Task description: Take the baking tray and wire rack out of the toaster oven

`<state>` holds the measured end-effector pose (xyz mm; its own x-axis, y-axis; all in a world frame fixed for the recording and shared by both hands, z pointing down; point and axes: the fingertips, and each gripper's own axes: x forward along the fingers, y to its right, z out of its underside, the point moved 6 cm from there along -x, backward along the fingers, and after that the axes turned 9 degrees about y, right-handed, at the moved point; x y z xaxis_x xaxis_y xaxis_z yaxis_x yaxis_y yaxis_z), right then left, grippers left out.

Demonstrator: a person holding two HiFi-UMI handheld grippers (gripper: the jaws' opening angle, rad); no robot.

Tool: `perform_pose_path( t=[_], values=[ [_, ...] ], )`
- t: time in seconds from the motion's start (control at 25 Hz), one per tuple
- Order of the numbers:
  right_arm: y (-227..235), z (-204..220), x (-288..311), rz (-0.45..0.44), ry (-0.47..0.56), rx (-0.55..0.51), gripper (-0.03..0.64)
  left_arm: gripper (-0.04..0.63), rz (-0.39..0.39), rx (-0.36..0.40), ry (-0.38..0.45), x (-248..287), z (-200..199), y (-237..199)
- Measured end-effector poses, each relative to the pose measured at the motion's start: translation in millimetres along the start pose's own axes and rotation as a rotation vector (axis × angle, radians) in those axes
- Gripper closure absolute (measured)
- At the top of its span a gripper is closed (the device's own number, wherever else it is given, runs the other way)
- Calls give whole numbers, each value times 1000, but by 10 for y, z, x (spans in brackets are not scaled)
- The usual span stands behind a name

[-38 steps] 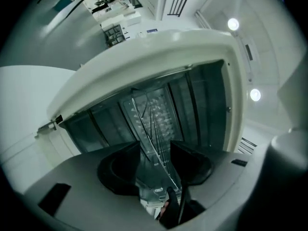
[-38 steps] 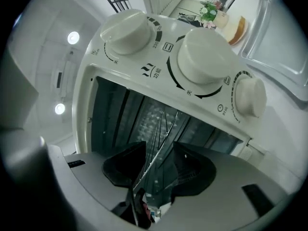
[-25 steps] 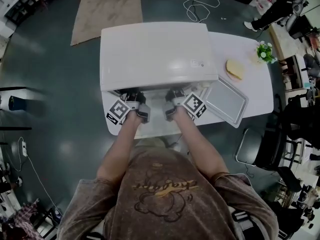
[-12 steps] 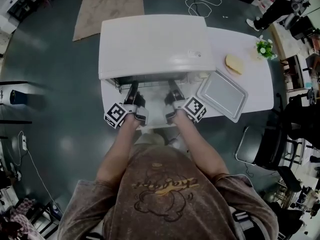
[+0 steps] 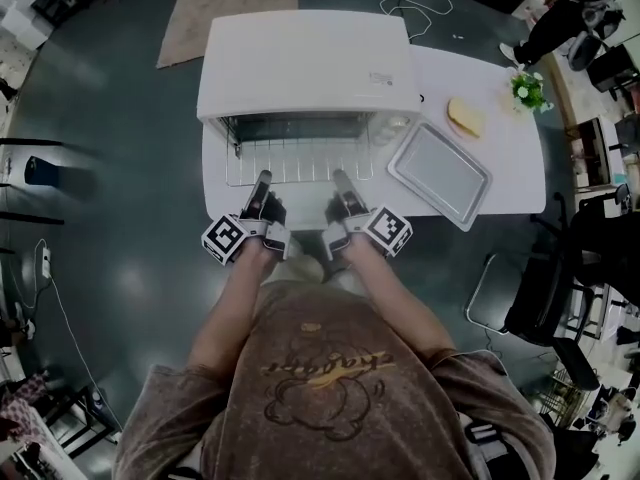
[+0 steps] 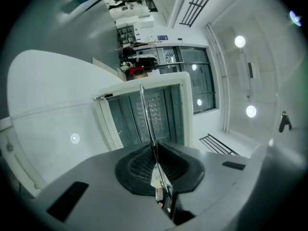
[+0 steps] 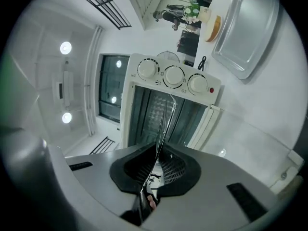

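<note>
The white toaster oven (image 5: 305,63) stands on the white table (image 5: 510,183). Its wire rack (image 5: 298,153) sticks well out of the front opening. My left gripper (image 5: 262,180) is shut on the rack's front edge at the left. My right gripper (image 5: 340,180) is shut on the same edge at the right; its jaws have just been closing on the wire. In each gripper view the rack runs edge-on as a thin line (image 6: 147,119) (image 7: 166,119) between the pads toward the oven. The baking tray (image 5: 438,173) lies on the table to the right of the oven.
A piece of bread (image 5: 466,116) and a small potted plant (image 5: 527,90) sit at the table's far right. The oven's three knobs (image 7: 174,76) face me. A chair (image 5: 520,298) stands right of the table, and a person (image 5: 560,13) is far off.
Both grippers have drawn back toward me together, away from the oven mouth. The wire rack has come out with them and now shows in front of the oven.
</note>
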<state>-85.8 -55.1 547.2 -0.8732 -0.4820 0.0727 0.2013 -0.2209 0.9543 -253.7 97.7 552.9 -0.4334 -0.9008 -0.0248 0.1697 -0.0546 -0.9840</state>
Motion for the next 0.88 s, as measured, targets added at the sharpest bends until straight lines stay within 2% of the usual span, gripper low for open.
perform_pose_path(
  t=[0.32,0.56,0.88],
  values=[
    [-76,113,-516,-53,-41,1,603,586,-2,-25,19,-567,215,79],
    [-34,205,-933,-13,-74,-13,604,586,-4,-62,27,-984,372,134],
    [-205,73,-1338,-112,-46,-19,606,586,23,-37,-8,-1246,626,349]
  ],
)
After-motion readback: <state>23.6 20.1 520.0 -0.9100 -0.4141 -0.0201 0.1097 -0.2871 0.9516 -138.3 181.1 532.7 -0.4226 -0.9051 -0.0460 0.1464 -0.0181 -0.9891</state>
